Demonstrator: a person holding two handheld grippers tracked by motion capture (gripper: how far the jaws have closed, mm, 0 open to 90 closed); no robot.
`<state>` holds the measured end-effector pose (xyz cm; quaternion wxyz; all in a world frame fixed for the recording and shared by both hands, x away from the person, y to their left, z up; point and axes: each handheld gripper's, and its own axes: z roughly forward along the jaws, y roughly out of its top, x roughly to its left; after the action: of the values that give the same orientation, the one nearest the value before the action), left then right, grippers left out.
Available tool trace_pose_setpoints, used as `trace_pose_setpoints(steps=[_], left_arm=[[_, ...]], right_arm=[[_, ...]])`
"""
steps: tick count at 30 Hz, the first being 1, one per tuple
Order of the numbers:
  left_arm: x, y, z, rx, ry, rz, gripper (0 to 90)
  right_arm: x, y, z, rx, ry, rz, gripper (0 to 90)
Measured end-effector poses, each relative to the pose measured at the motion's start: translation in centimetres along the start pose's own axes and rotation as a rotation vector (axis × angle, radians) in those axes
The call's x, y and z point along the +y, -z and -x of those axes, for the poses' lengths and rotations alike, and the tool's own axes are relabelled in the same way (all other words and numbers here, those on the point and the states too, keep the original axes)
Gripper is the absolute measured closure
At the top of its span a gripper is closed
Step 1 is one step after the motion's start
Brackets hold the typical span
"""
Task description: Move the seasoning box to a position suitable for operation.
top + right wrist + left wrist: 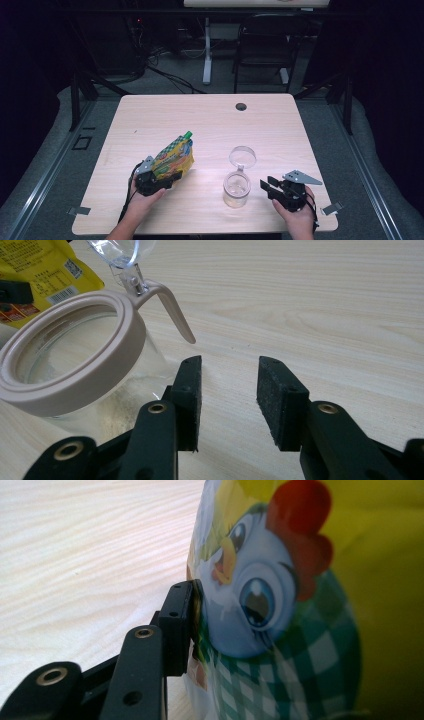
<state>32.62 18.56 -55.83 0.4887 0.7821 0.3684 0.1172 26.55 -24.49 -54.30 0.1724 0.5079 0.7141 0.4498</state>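
1. Table (150, 115): pale wood-grain top with rounded corners and a small dark round hole (241, 106) near its far edge; we see a person's two hands coming in from the near edge, each holding a black two-jaw gripper.
2. Left gripper (167, 181): we see it at the near left of the table, jaws pinched on the lower part of a yellow soft plastic spout pouch with a green screw cap (173, 156).
3. In the left gripper view we see one black jaw pad pressed flat against the pouch face (300, 605), which carries a cartoon chick with a red comb, blue eyes and a green-and-white checked pattern; the other jaw is hidden behind the pouch.
4. Pouch is tilted, cap end pointing away from the person and slightly right; we can't tell if its bottom touches the table.
5. Right gripper (268, 189): near right of the table, held in the right hand (296, 212), grey three-cornered plate on top; jaws spread apart with nothing between them, as we see in the right gripper view (229, 400), only bare table in the gap.
6. Clear glass jar with a beige plastic rim (236, 189) stands upright on the table, between the two grippers and just left of the right gripper's jaws; not touching them as far as we can tell.
7. Jar's clear hinged lid (242, 156) is flipped open, standing up on the far side of the jar; in the right gripper view we see a beige curved latch lever (172, 310) hanging off the rim (75, 385) at the hinge.
8. Jar looks mostly empty; we can't tell more through the glass.
9. Pouch and jar are near each other but apart.
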Motion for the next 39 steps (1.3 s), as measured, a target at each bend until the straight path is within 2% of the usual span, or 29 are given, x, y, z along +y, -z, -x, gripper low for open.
trace_pose_setpoints(steps=[5,8,17,26,30,34,39], left_arm=[[0.5,0.9,0.1,0.026,-0.041,0.002,58.2],[0.7,1.2,0.2,0.034,-0.054,0.015,58.2],[1.0,1.9,0.5,0.066,-0.092,0.012,58.3],[1.4,2.2,1.5,0.094,-0.172,-0.012,58.3],[1.6,2.2,2.0,0.105,-0.211,-0.025,58.3],[1.6,2.1,2.5,0.114,-0.232,-0.028,58.3],[1.6,2.0,3.2,0.136,-0.294,-0.05,58.3]], right_arm=[[0.0,0.0,0.0,-0.002,0.001,-0.002,62.5],[0.0,0.0,-0.1,0.002,0.005,-0.004,60.9],[0.1,0.0,-0.3,0.005,0.021,-0.001,59.8],[0.0,0.1,-0.5,0.012,0.025,0.008,60.4],[0.0,0.3,-0.6,0.012,0.041,0.014,60.2],[0.1,0.5,-0.9,0.033,0.062,0.039,59.6],[0.2,0.9,-1.4,0.035,0.096,0.069,61.0]])
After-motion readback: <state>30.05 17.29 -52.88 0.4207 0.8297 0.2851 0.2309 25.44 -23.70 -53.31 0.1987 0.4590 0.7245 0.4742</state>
